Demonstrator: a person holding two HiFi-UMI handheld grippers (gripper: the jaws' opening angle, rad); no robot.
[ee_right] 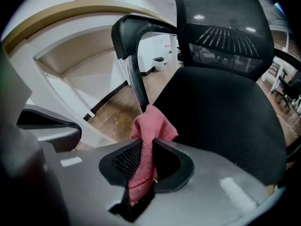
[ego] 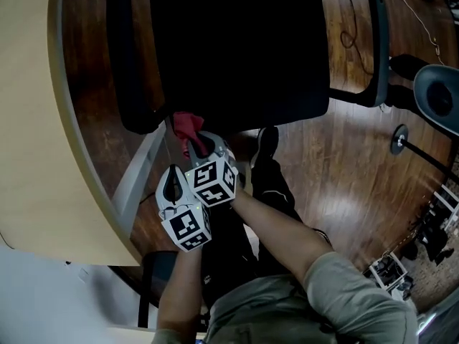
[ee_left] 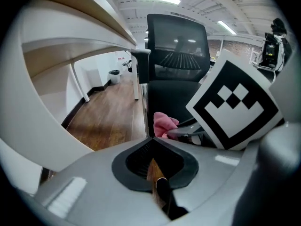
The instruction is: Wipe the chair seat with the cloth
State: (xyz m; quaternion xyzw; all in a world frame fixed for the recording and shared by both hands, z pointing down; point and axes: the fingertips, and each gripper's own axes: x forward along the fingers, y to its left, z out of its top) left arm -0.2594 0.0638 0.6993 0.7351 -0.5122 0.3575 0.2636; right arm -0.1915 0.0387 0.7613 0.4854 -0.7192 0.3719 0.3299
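**Seat wipe: at start position**

The right gripper was clamped on the cloth, a soft pink, nubby-textured fabric bunched into a loose peak above the jaws. The cloth hung at the front corner of the chair seat, beside the armrest; contact could not be confirmed. The left gripper had its jaws pressed together, holding nothing. The seat was black woven mesh, broad and gently rounded. Wiping appeared not yet begun; the whole surface remained.
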